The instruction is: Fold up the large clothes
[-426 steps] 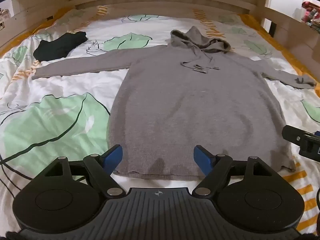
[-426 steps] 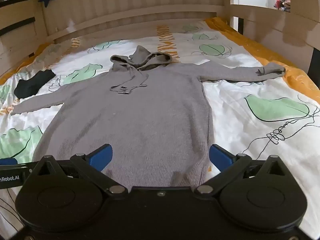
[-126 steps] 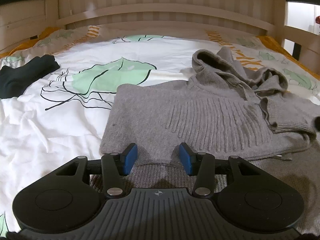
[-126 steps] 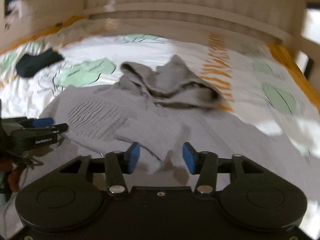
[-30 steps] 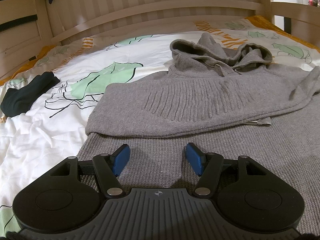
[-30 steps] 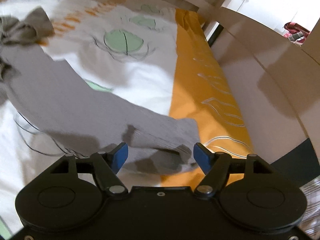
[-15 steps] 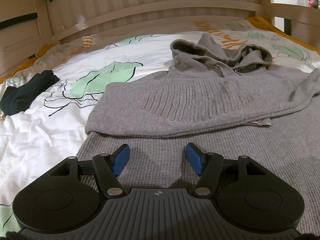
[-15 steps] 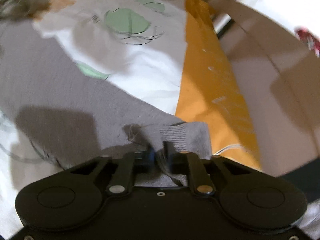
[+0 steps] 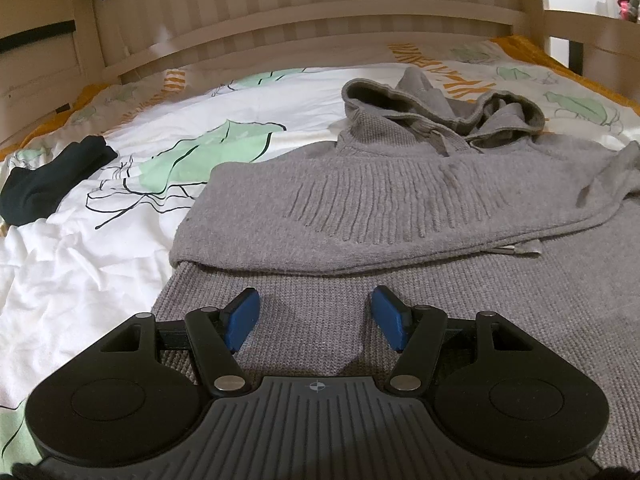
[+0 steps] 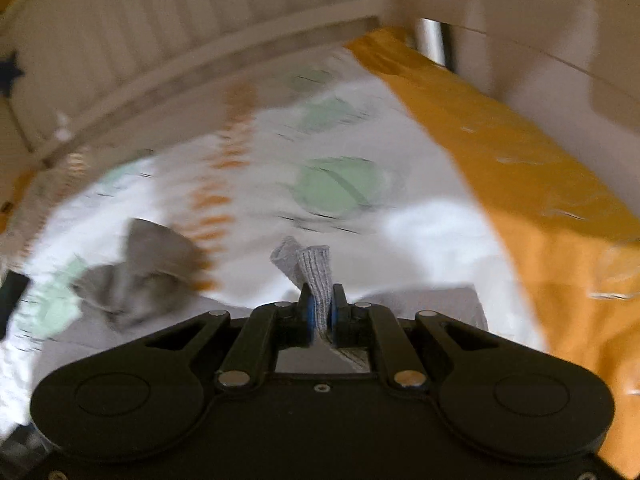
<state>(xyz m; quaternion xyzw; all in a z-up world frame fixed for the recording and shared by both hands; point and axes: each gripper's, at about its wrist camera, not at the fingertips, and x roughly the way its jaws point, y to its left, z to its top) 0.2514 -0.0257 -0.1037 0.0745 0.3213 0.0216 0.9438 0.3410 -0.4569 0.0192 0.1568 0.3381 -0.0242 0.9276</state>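
We see the grey hooded sweater (image 9: 400,208) lying on the bed (image 9: 80,272), over a white cover printed with green leaves. One sleeve is folded flat across its chest, and the hood (image 9: 440,108) sits bunched toward the headboard (image 9: 304,20). Our left tongs (image 9: 315,318) hover low over the sweater's body with the blue pads apart and nothing between them. Our right tongs (image 10: 320,312) are closed on the ribbed cuff (image 10: 316,272) of the other sleeve, which sticks up past the pads; that view is blurred, with the orange edge of the bedding (image 10: 540,200) off to the right. A dark garment (image 9: 48,176) lies near the left edge of the bed, well apart from the sweater.
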